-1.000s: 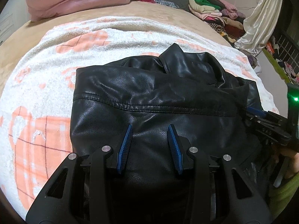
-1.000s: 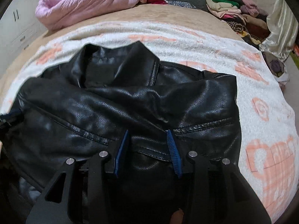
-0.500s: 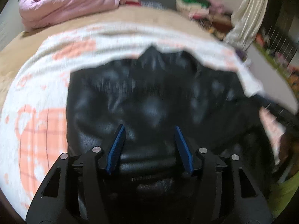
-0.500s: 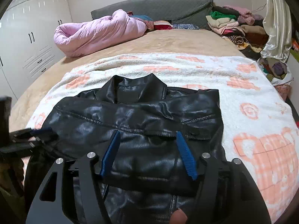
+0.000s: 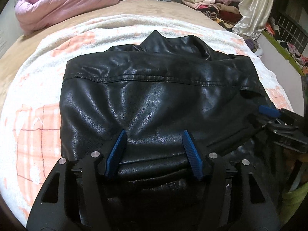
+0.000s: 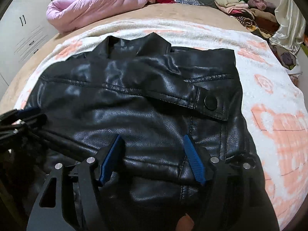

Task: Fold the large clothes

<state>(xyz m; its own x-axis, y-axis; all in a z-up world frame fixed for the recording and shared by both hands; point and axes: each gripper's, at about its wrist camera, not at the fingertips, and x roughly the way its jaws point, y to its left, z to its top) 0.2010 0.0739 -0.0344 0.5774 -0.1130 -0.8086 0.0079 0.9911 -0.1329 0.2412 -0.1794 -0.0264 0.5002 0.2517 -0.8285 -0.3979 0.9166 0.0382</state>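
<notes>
Angling downward, both tools [image 5: 154, 150] [image 6: 152, 154] hover agape over the black jacket [image 5: 154, 96].

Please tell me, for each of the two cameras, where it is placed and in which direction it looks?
Left wrist: sits on the left gripper, looks steeply down over the black leather jacket toward the pink quilt; own open blue pads show, the right gripper at right.
Right wrist: sits on the right gripper, same direction; open pads, the left gripper at left.
Shared: jacket, peach-patterned blanket, quilt, clothes pile.
</notes>
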